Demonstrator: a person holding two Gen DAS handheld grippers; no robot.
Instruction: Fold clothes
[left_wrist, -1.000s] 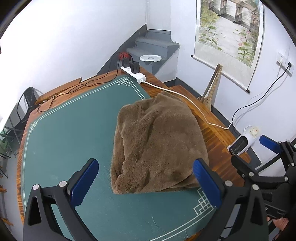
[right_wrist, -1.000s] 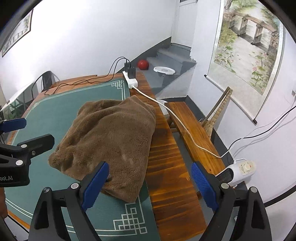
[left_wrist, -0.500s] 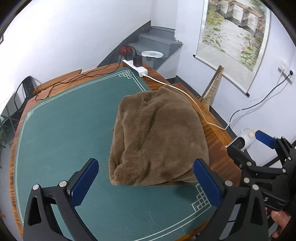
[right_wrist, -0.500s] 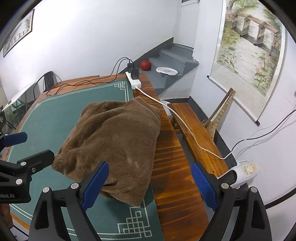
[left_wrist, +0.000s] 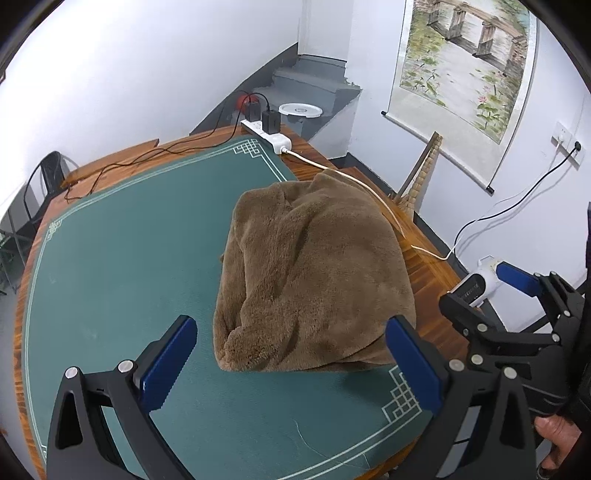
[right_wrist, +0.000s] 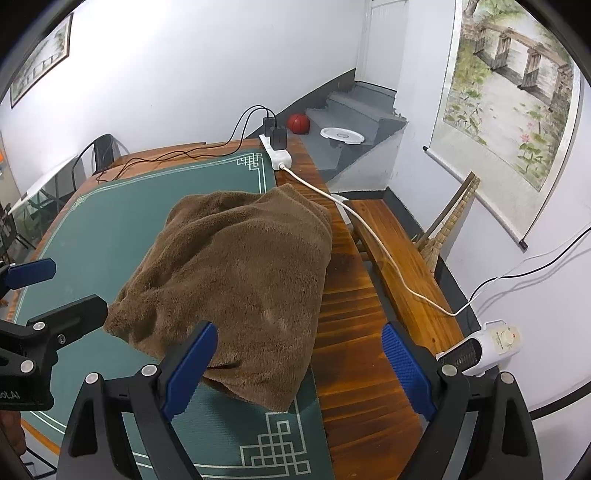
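A brown fleece garment (left_wrist: 310, 273) lies folded in a thick bundle on the right side of the green table mat (left_wrist: 118, 266), reaching onto the bare wood. It also shows in the right wrist view (right_wrist: 240, 280). My left gripper (left_wrist: 291, 365) is open and empty, held above the mat just in front of the bundle's near edge. My right gripper (right_wrist: 299, 365) is open and empty, above the bundle's near right corner and the wooden table edge. The right gripper also shows at the right of the left wrist view (left_wrist: 491, 291).
A white power strip (right_wrist: 275, 155) with black chargers sits at the table's far edge; its white cable (right_wrist: 369, 229) runs down the right side. A wooden bench (right_wrist: 399, 258), a broom (right_wrist: 450, 221) and a small white heater (right_wrist: 484, 343) stand to the right on the floor.
Both grippers have drawn back and risen slightly from the bundle. The garment has not moved.
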